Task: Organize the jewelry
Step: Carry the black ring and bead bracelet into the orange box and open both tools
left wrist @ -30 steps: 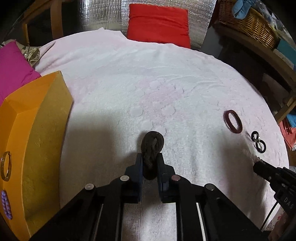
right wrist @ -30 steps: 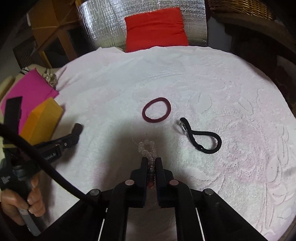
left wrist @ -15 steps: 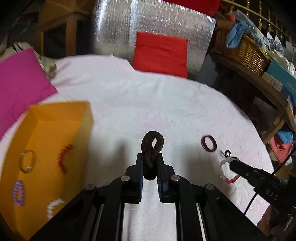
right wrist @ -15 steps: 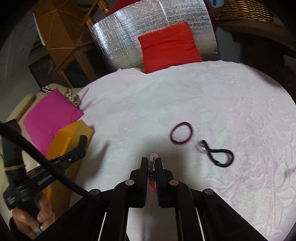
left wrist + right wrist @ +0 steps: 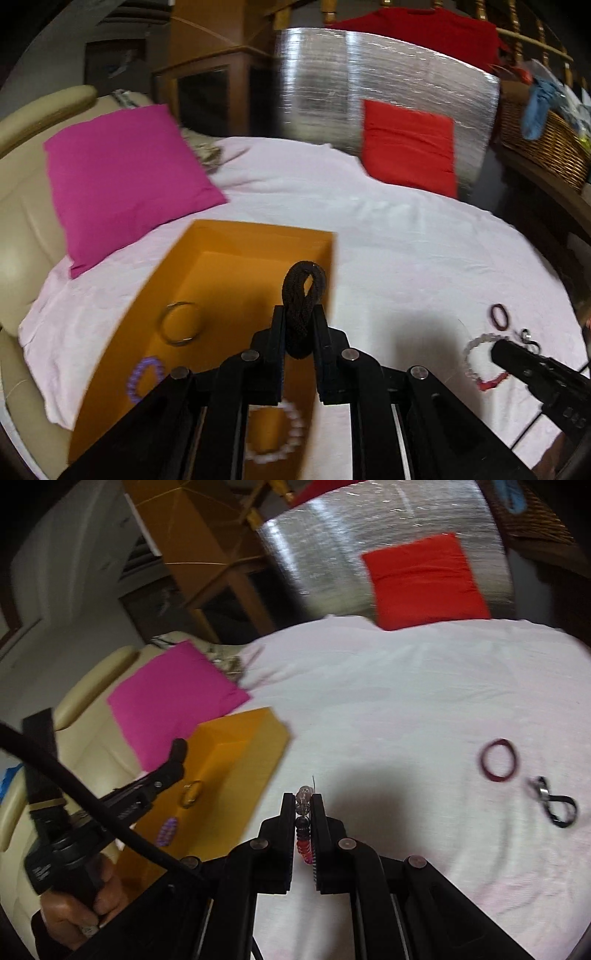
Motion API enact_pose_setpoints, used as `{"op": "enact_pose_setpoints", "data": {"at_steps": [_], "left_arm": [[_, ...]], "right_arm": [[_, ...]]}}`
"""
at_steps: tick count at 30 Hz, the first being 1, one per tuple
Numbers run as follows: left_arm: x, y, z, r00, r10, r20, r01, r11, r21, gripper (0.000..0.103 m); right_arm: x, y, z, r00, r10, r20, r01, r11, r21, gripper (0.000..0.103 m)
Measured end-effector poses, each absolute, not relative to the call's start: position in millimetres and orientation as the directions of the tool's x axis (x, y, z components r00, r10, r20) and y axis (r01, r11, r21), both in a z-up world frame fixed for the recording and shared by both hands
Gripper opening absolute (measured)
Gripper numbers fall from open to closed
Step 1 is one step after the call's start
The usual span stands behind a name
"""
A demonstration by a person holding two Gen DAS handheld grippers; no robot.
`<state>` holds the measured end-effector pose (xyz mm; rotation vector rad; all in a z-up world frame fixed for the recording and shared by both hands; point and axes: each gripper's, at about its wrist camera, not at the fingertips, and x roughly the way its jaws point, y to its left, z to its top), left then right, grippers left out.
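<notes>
The left gripper point(image 5: 299, 314) has its jaws pressed narrow on a dark brown hair tie point(image 5: 301, 295), which stands up as a loop in the lower middle of the left wrist view, just over the right wall of the open orange box point(image 5: 236, 240). The right gripper point(image 5: 303, 805) has its jaws pinched tight on a beaded bracelet point(image 5: 303, 823) of clear, black and red beads, low in the middle of the right wrist view, with the box to its left. To do this step well, I think the left gripper should come over the bare floor of the box before it lets go, low enough that the springy tie does not bounce out, and away from the pieces inside. Counted: four pieces lie in the box, a metal bangle point(image 5: 180, 324), a purple bead bracelet point(image 5: 144, 377), a pale bead bracelet point(image 5: 275, 432), and one hidden partly. On the pink cloth point(image 5: 406, 701) two remain: one maroon ring point(image 5: 498, 760) and one black strap with a clasp point(image 5: 554, 803).
</notes>
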<state>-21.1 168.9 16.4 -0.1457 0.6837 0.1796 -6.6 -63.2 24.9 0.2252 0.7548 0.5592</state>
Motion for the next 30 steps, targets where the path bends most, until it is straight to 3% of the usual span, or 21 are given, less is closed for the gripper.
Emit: {"op": "enact_pose_setpoints", "data": {"at_steps": [13,20,25,29,30], "left_arm": [[-53.6,233.5,-2.8,0.695,0.246,-0.675,-0.362,0.932,-0.033,0.014],[-56.5,246.9,-24.4,0.618,0.259,-0.742,-0.413,0.91,-0.026,0.014],[-55.4,251.2,-36.5,0.565,0.268,-0.78,-0.438,0.899,-0.009,0.015],[-55.2,251.7,-43.7,0.532,0.281,-0.799,-0.448,0.894,0.017,0.019],[-55.3,252.2,-44.5,0.526,0.285,-0.801,-0.449,0.893,0.022,0.024]], "right_arm": [[-1.2,3.8,23.0,0.511,0.668,-0.541,-0.497,0.743,0.448,0.008],[4.6,66.6,20.1,0.429,0.712,-0.556,-0.571,0.691,0.443,0.008],[11.3,101.1,-6.3,0.351,0.706,-0.615,-0.57,0.682,0.458,0.009],[17.8,121.3,-24.2,0.327,0.697,-0.638,-0.567,0.685,0.458,0.01],[20.4,124.5,-27.9,0.325,0.692,-0.645,-0.564,0.689,0.456,0.01]]}}
